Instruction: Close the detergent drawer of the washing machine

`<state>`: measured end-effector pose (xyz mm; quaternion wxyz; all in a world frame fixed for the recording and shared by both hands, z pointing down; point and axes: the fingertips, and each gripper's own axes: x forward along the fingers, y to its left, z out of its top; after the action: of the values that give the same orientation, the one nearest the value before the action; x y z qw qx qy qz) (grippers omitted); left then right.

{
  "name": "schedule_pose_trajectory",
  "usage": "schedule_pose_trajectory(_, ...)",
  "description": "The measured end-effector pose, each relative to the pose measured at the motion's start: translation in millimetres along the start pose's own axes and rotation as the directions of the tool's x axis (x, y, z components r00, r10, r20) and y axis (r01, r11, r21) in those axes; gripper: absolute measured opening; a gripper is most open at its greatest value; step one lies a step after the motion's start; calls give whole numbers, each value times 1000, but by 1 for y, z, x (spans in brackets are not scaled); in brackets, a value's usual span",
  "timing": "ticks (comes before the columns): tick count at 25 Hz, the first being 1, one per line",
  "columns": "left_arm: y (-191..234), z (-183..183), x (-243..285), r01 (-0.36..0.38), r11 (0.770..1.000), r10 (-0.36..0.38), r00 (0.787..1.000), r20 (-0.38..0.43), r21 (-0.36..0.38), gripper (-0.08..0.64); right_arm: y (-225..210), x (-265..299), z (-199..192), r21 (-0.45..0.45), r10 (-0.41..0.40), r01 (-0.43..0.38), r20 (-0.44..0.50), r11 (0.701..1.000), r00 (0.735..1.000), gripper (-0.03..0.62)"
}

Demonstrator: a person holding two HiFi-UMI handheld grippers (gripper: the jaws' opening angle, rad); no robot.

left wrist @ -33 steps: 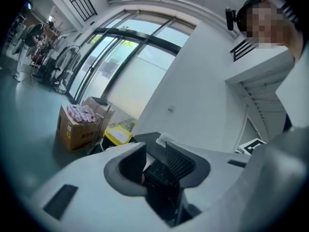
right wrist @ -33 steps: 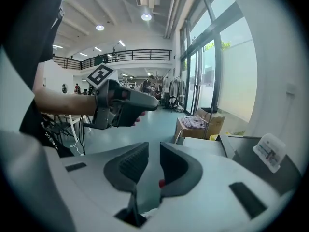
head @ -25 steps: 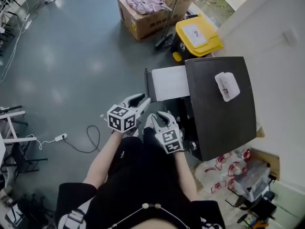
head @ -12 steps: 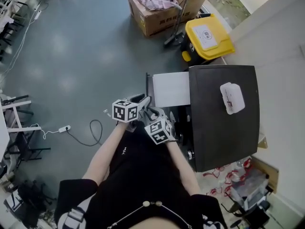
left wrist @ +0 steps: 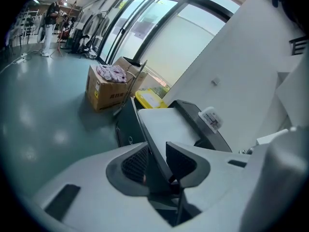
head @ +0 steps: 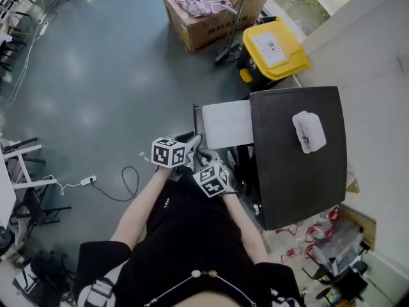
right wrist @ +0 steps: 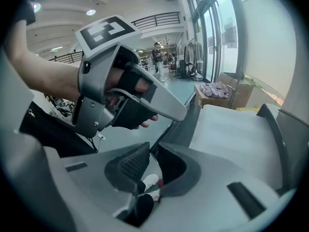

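Observation:
The washing machine (head: 297, 158) has a black top. Its white drawer (head: 227, 124) is pulled out to the left, with a dark front panel (head: 196, 121). My left gripper (head: 195, 141) is at the near corner of that panel. In the left gripper view the panel's edge (left wrist: 145, 129) runs down between the pads of the left gripper (left wrist: 159, 163), which close on it. My right gripper (head: 214, 158) hovers just beside the left one, under the drawer's near side. The jaws of the right gripper (right wrist: 153, 166) are closing with nothing between them; only a shoe shows below.
A cardboard box of clothes (head: 204, 11) and a yellow-lidded bin (head: 273, 47) stand beyond the drawer. A white packet (head: 308, 131) lies on the machine top. A cable with a power strip (head: 89, 181) lies on the floor at left. Red-and-white clutter (head: 307, 226) sits by the wall.
Both grippers have sunk and drawn in to the near corner of the drawer's front. The left jaws, wide a second ago, now stand narrow at the panel. Little has moved in the last half second.

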<state>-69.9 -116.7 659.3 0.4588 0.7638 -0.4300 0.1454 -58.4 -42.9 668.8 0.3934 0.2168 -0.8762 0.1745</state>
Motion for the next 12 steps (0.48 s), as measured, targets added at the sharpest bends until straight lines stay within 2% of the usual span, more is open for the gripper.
schedule_pose_trajectory(6, -6, 6, -4, 42, 999, -42, 999, 3, -18, 115, 0, -11, 8, 29, 19, -19, 12, 999, 1000, 54)
schedule_pose_trajectory(12, -12, 11, -8, 45, 999, -45, 999, 0, 23, 115, -2, -21, 15, 53, 11, -14, 49, 999, 999, 52)
